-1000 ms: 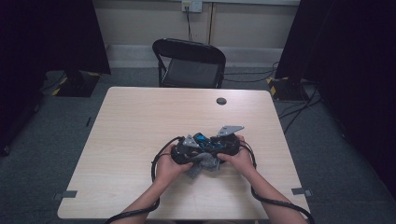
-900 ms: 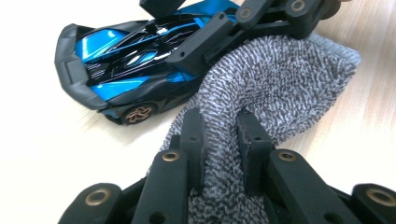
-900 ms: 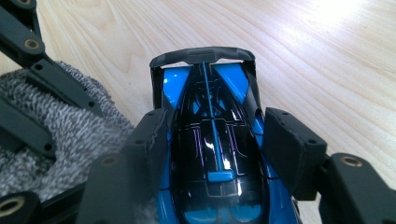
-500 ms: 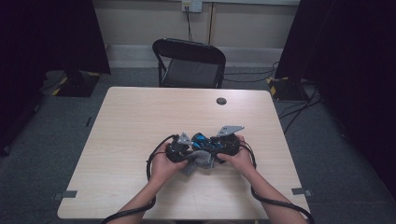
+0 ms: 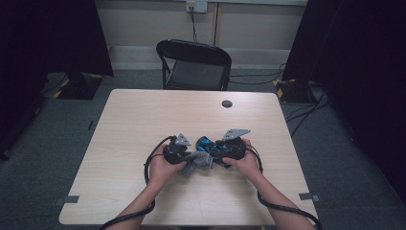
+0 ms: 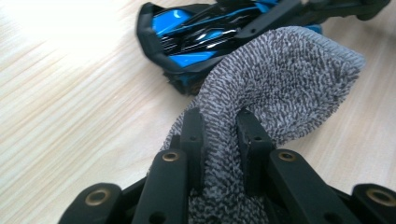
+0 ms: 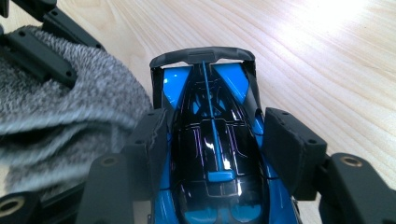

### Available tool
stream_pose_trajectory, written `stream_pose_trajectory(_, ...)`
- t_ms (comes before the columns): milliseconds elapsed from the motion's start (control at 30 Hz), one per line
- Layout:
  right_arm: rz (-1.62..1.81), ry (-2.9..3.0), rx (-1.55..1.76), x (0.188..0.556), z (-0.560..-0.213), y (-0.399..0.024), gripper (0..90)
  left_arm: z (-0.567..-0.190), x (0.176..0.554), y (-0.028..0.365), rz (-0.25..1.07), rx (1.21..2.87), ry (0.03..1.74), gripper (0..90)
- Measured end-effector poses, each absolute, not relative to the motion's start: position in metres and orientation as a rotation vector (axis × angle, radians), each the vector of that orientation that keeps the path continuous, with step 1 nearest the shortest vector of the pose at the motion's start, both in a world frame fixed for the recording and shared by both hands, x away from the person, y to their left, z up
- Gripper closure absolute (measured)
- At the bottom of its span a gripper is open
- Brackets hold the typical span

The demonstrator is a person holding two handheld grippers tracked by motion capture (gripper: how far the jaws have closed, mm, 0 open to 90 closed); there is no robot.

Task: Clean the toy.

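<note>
A pale, wood-grain rectangular counter [image 5: 143, 124] carries the work, with a black folding metal chair [image 5: 195, 64] standing at its far side and a small round black disc [image 5: 227, 103] lying near the far edge. Near the front middle of the counter, the two hands meet. The left tongs [image 6: 219, 128] are clamped on a grey, nubby microfibre cloth [image 6: 280, 84], a fold of it pinched tight between the two black jaws; the cloth bunches up and touches the toy beside it. The right tongs [image 7: 212, 135] grip a glossy blue-and-black toy racing car [image 7: 212, 154] across its body, one pad pressed to each flank, its dark rear wing pointing away from the camera. In the high view the car [image 5: 207, 143] sits between the grippers, the cloth [image 5: 197, 160] just beside it. No brand name, label or lettering can be read on the car, cloth or tongs.
</note>
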State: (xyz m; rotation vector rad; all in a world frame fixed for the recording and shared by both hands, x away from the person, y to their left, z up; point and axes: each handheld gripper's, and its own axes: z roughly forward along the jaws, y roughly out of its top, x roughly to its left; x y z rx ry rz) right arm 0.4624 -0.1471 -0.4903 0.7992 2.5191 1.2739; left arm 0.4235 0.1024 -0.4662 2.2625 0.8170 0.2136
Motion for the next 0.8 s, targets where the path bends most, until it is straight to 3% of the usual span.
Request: stream_pose_trajectory(800, 1.269, 2.521, 0.798, 0.463, -0.490, -0.147, 41.3, -0.464, 0.435, 0.123, 0.244, 2.224, 0.896, 75.6)
